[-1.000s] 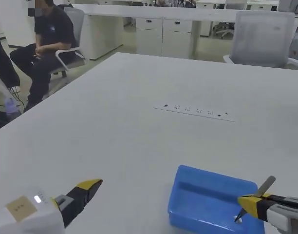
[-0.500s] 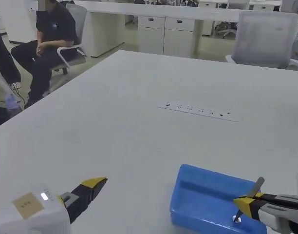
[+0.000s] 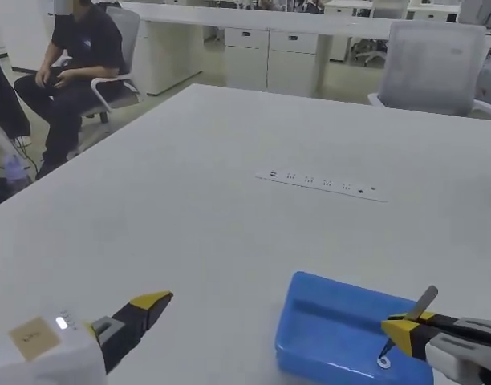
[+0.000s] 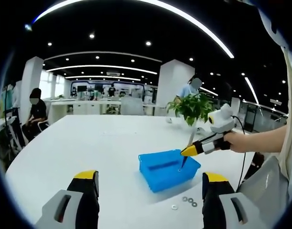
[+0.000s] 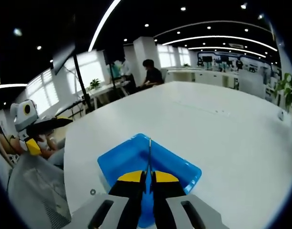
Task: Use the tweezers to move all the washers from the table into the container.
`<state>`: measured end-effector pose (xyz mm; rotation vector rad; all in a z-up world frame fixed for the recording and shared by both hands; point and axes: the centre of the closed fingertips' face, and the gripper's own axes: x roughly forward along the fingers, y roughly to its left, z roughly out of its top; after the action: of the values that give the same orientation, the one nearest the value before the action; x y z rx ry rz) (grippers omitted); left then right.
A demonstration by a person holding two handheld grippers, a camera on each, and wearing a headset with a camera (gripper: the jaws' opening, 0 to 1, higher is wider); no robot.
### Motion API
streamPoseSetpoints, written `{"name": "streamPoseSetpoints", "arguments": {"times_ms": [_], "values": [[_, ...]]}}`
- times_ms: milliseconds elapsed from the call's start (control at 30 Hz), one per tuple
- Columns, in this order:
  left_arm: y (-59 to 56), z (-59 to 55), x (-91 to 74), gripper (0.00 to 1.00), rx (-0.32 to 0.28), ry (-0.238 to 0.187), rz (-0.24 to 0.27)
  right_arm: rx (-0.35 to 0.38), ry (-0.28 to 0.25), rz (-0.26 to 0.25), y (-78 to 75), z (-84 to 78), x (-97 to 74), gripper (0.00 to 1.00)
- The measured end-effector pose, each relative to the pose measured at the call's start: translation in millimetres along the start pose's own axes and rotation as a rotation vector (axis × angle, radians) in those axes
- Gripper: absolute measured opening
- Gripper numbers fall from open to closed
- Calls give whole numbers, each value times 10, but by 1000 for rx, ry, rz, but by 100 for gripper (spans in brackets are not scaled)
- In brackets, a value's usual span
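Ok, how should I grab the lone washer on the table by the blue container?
Probably from straight above with the tweezers: the washer lies flat on the table, so put one tip through its hole and pinch across the rim.

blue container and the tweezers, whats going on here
A person's right gripper is shut on the tweezers, whose tips point down into the blue container, right by one washer; whether that one has been let go is unclear. The left gripper hangs open over the table, holding nothing. A few loose washers lie on the table beside the container, not yet moved.
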<state>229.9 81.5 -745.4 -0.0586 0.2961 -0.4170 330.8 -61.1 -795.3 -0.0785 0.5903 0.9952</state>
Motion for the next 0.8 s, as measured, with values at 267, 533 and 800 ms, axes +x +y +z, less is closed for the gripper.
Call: {"name": "streamPoseSetpoints", "arguments": {"times_ms": [267, 533, 800], "values": [[-17, -5, 0, 91, 7, 3, -5, 86, -110, 51, 186, 200, -176, 3], [-17, -11, -2, 90, 12, 7, -3, 133, -125, 97, 421, 166, -225, 3], [-11, -15, -6, 89, 17, 9, 1, 167, -77, 147, 622, -91, -172, 3]]}}
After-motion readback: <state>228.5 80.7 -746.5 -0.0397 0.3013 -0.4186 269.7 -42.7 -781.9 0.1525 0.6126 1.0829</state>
